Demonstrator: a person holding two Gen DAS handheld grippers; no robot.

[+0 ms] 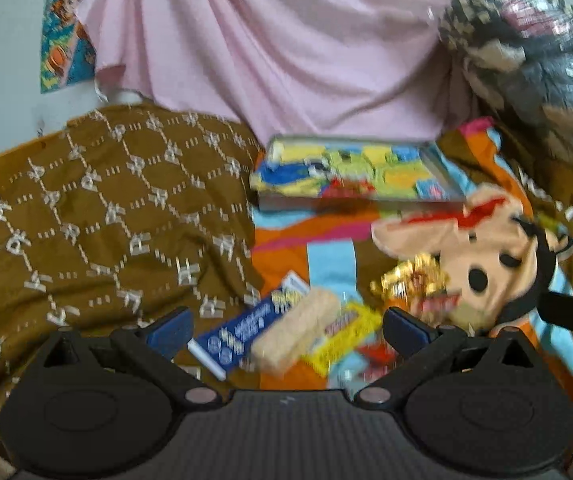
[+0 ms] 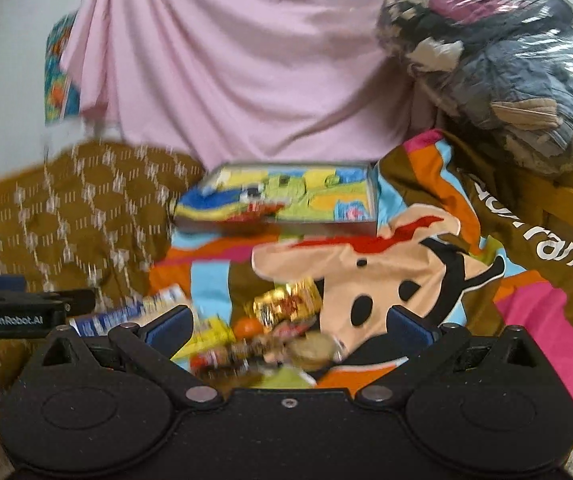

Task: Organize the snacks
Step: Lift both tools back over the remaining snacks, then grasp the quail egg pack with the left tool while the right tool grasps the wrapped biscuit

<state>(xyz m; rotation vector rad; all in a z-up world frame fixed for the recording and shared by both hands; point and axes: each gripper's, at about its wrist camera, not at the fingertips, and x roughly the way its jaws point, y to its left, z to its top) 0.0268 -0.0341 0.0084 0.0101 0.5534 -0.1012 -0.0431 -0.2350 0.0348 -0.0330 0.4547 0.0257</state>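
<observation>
We hover both tools over a small heap of snacks on a cartoon-print bedsheet (image 2: 406, 264). The left tool (image 1: 286, 330) has its jaws spread wide with nothing between them, and just ahead lie a blue packet (image 1: 242, 332) and a pale wafer pack (image 1: 298, 334) resting partly across it, with a yellow packet (image 1: 342, 338) touching at 3 o'clock. The right tool (image 2: 290, 334) is also wide apart and empty, above a gold foil wrapper (image 2: 288, 306) and a blurred jumble of small wrappers we cannot sort out. We judge all of these light, crinkly and slippery, the wafers likely brittle, so we would pinch across the short sides, gently. At 12 o'clock sits a flat colourful box (image 2: 282, 200), probably where the snacks should go. A brown patterned cloth (image 1: 106, 208) bunches at 9 o'clock, soft folds that could snag; open sheet lies towards 2 o'clock
</observation>
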